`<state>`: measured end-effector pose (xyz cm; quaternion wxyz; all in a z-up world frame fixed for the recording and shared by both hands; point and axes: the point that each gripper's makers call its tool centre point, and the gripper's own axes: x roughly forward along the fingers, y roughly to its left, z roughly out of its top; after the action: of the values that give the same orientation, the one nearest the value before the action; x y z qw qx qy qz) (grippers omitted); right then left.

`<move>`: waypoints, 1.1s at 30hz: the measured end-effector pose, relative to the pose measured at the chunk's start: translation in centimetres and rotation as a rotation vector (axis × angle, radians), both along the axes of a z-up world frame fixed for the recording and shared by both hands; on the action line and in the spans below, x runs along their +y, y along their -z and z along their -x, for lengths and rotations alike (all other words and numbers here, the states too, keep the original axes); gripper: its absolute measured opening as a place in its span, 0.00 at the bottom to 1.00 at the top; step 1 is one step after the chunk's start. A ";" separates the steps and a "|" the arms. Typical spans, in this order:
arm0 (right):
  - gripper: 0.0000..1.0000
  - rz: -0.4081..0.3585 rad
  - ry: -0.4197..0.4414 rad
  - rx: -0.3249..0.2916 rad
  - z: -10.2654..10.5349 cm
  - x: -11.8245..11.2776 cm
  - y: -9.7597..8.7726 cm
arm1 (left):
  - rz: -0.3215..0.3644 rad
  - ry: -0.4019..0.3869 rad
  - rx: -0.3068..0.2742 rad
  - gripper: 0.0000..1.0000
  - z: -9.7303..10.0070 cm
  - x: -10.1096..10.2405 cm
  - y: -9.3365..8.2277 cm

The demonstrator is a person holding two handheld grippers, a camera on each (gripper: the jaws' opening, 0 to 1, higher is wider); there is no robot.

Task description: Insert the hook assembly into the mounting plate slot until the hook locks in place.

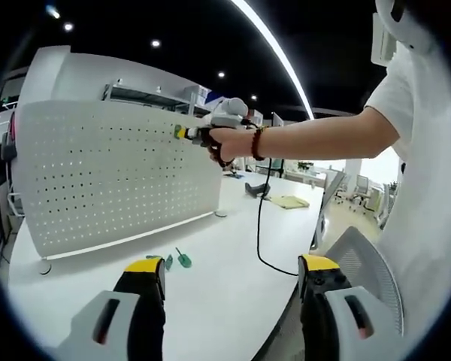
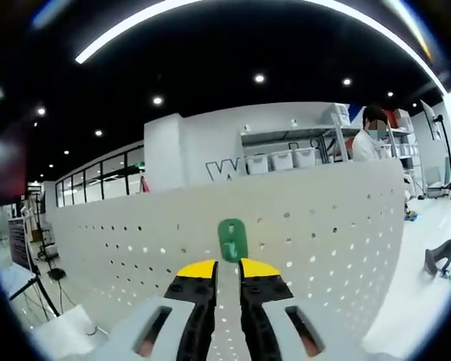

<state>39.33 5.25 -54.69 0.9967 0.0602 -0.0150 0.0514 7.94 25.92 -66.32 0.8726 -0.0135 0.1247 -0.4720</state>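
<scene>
Right claw (image 2: pixel 227 272) nearly closed, gripping green hook (image 2: pixel 232 239) against the pegboard (image 2: pixel 316 226). Left claw (image 1: pixel 231 269) open, empty, above the white surface (image 1: pixel 233 248); two green hooks (image 1: pixel 174 260) lie just beyond it.

Evenly bright indoors, lit from a long ceiling light strip (image 1: pixel 274 47) and small recessed spotlights (image 2: pixel 259 78) against a dark ceiling. Strong glare from windows at far right in the left gripper view. Soft, faint shadows on the desk (image 1: pixel 210 278). Heavy fisheye bending toward edges; mild blur at edges.
</scene>
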 end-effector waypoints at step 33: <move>0.10 0.020 -0.238 0.086 9.1 2.8 5.6 | -0.020 -0.041 -0.036 0.69 -1.5 -3.7 -0.8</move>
<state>30.28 8.03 -60.33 0.9839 0.0538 0.0356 0.1667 9.43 22.21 -65.56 0.8843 0.0015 0.1134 -0.4530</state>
